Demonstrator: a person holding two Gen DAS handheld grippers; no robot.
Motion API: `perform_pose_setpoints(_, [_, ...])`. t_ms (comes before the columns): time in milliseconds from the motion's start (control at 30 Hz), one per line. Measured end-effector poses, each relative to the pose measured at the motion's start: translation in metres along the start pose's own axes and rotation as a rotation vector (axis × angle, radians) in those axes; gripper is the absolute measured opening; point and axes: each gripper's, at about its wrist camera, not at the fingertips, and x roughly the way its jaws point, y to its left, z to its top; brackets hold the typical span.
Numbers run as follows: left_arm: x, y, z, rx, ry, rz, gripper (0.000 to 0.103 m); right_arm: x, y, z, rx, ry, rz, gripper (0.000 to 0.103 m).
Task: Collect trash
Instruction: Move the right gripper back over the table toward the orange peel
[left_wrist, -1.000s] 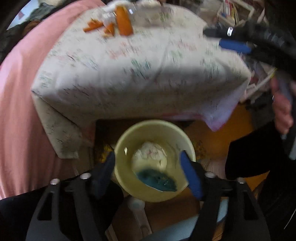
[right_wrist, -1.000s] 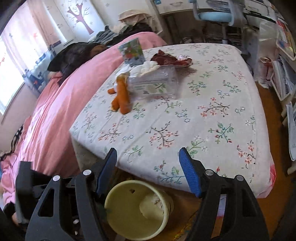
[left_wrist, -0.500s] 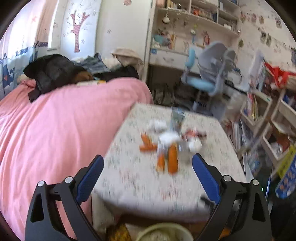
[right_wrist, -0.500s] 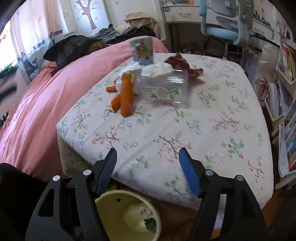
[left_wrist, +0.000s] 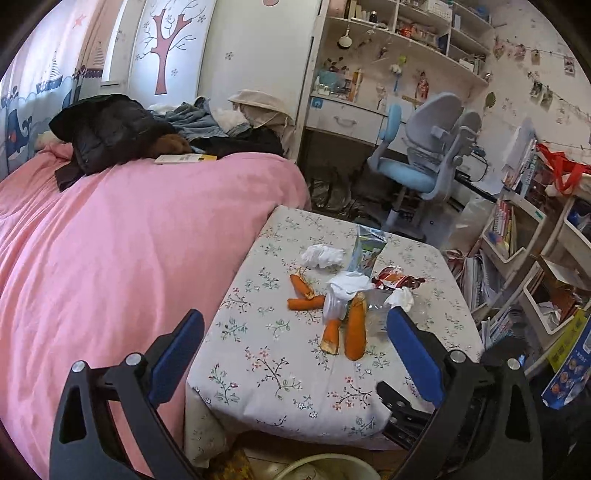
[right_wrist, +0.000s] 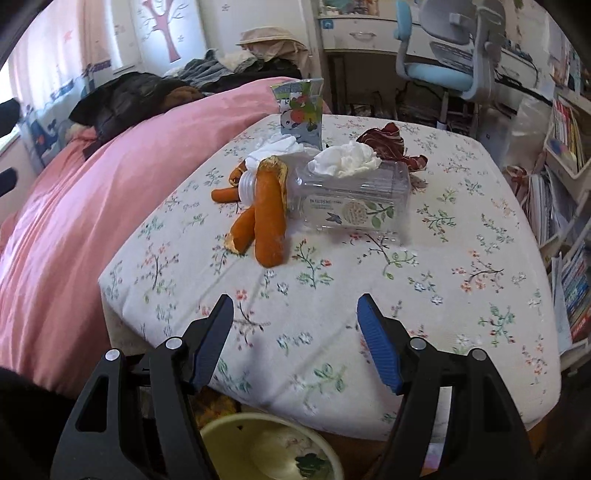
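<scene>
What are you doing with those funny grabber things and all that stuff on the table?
Tidying up trash. Both grabbers, the left gripper and right gripper, are open and empty, above the table. Orange peels, tissues and a plastic bottle wait there. The yellow bin sits below.

I count four orange peel pieces (right_wrist: 270, 218), three crumpled tissues (right_wrist: 345, 158), one clear plastic bottle (right_wrist: 347, 201), one juice carton (right_wrist: 300, 110), one red wrapper (right_wrist: 388, 144) and one yellow bin (right_wrist: 266, 448).
</scene>
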Motion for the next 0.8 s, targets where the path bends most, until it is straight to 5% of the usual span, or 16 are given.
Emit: perform_pose_setpoints(800, [0.003, 0.009, 0.001, -0.037, 0.043, -0.079, 0.095, 0.046, 0.032, 0.043, 0.064, -0.03, 0.03, 0.067])
